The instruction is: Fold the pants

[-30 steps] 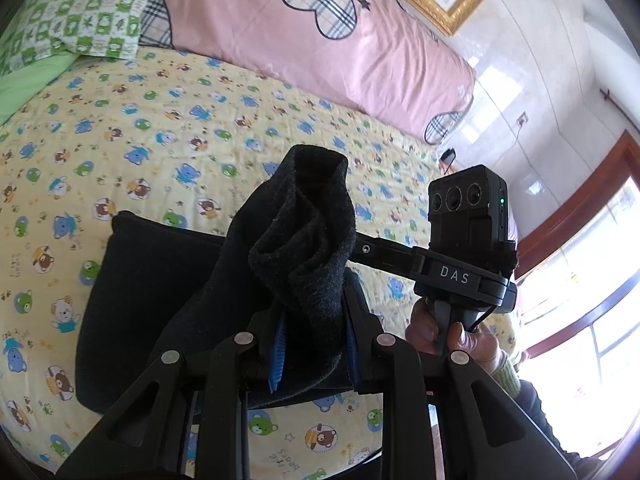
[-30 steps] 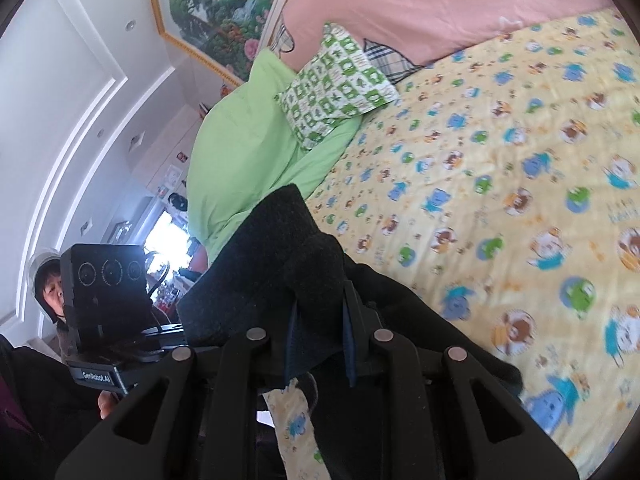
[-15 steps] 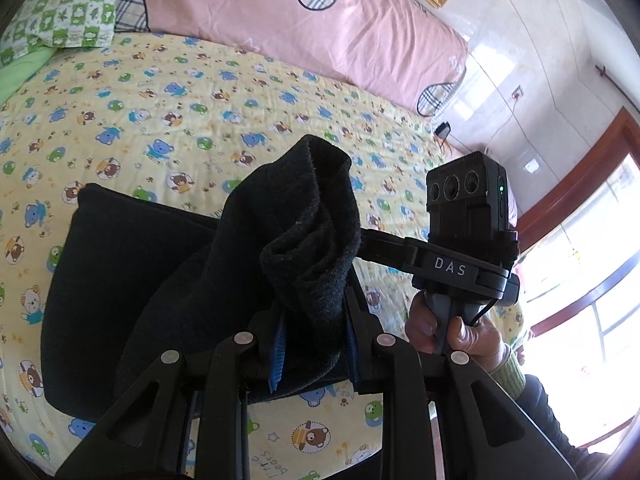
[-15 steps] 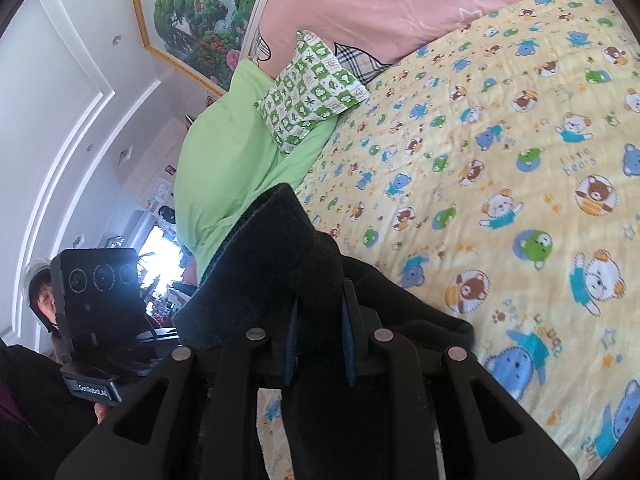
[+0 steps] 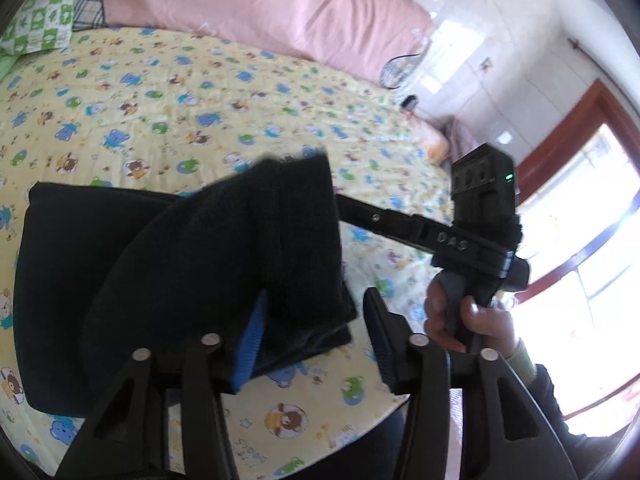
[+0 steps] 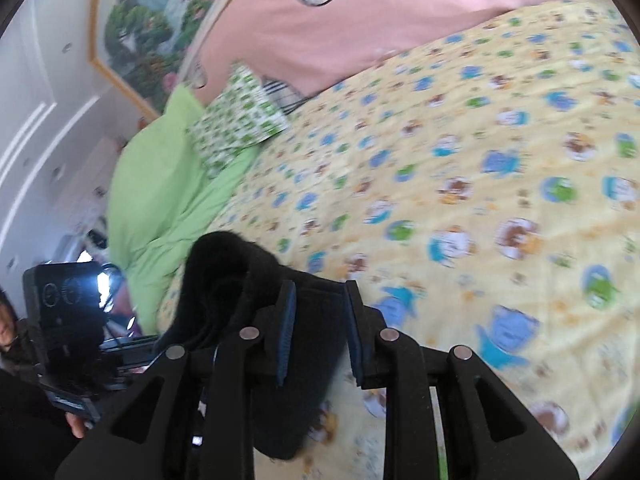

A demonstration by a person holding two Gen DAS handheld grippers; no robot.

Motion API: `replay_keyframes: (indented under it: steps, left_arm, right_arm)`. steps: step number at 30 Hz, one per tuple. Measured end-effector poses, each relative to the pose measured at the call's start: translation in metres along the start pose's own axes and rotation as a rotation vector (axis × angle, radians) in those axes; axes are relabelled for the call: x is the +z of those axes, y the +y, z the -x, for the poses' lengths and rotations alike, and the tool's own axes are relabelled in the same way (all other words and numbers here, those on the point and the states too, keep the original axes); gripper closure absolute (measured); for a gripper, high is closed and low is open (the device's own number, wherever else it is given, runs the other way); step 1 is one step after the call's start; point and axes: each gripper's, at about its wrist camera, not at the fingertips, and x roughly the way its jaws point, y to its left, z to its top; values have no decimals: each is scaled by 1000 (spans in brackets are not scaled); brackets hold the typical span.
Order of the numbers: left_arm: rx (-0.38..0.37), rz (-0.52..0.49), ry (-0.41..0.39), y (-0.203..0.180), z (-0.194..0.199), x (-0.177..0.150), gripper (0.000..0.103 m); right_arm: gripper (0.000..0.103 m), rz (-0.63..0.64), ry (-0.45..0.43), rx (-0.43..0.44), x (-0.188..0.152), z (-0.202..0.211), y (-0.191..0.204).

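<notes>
The dark pants [image 5: 120, 280] lie folded on the yellow cartoon-print bedsheet [image 5: 200, 92], with the folded-over end [image 5: 280, 240] resting on top. My left gripper [image 5: 316, 332] is open, its jaws spread wide, and the fabric slides off its left finger. The right gripper's body [image 5: 480, 240] shows beyond it, held by a hand. In the right wrist view my right gripper [image 6: 320, 332] is open just above the pants [image 6: 304, 360]; a raised fold [image 6: 224, 276] stands to its left.
A pink quilt [image 5: 280, 8] with plaid hearts lies along the head of the bed. A green patterned pillow [image 6: 236, 120] and a green blanket [image 6: 160, 192] lie at one side. A window and wood door frame [image 5: 580, 200] stand beyond the bed edge.
Both grippers have opened and let go of the pants end, which they held shut before. The folded end has dropped onto the rest of the pants. Both views are blurred by motion.
</notes>
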Motion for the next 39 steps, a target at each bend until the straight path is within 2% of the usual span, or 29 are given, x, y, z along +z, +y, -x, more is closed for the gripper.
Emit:
replay_keyframes:
  steps: [1,2,4,6,10,19,21,24,34,39]
  left_arm:
    - [0,-8,-7,-1,4,0,51]
    - [7,-15,-23,-2,10,0,49]
    - [17,-13,-37,-1,17,1,47]
    - [19,1,-53,5,27,1,46]
    - [73,36,-85,24,43,1,45]
    - [171,139,-126,72,64,0,44]
    - [180,153,-132,79,68,-1,42]
    - [208,165,-143,87,74,-3,41]
    - [275,200,-144,112,80,-9,38]
    - [291,215,-125,122,75,-10,36]
  right_arm:
    - [68,-6,-7,-18,-1,4,0]
    - [54,-7,-14,-27,-3,7,1]
    - [44,-5,-43,-46,-5,15,6]
    - [44,-5,-62,-52,-6,21,12]
    - [43,0,-87,-66,-7,29,27]
    - [41,38,-102,-82,-9,23,59]
    - [39,42,-104,-87,-11,21,64]
    - [29,43,-114,-109,-13,20,72]
    - [26,56,-102,-241,-30,6,91]
    - [26,-1,-95,-240,-38,0,83]
